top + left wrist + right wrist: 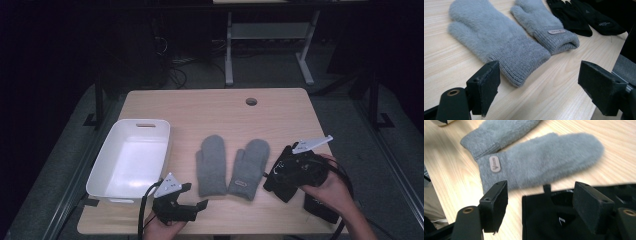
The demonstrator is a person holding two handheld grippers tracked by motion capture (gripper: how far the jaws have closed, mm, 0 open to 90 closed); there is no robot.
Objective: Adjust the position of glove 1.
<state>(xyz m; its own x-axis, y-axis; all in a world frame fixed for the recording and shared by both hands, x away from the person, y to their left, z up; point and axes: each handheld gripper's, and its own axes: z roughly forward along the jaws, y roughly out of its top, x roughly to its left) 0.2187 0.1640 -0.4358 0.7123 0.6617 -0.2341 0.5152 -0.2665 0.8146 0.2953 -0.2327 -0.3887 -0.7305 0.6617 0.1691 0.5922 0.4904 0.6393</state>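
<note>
Dim room, dark floor, cables and a white frame behind; pale wood table (220,107) with a round cable hole near its far edge.

Two grey mittens side by side at table centre, cuffs toward the person: left mitten (211,165), right mitten (248,169) with a small label on its cuff. Black gloves (584,17) lie just right of the labelled mitten, partly under the right hand.

Left tongs (192,197) at the near edge, jaws wide apart, nothing between them; in the left gripper view they face the left mitten's ribbed cuff. Right tongs (272,182) low over the black gloves, just beside the labelled cuff, jaws also spread and empty.

Judged step: reach for a mitten, probably to bin it. To do it well: come in level at the cuff, where the knit is firm and thick; take the whole folded edge between the pads, not just the fuzz; close fully before lifting. Right side should keep clear of the black gloves so as not to snag them.

White bin (131,160) at table left, well apart from the mittens; nothing in it.
</note>
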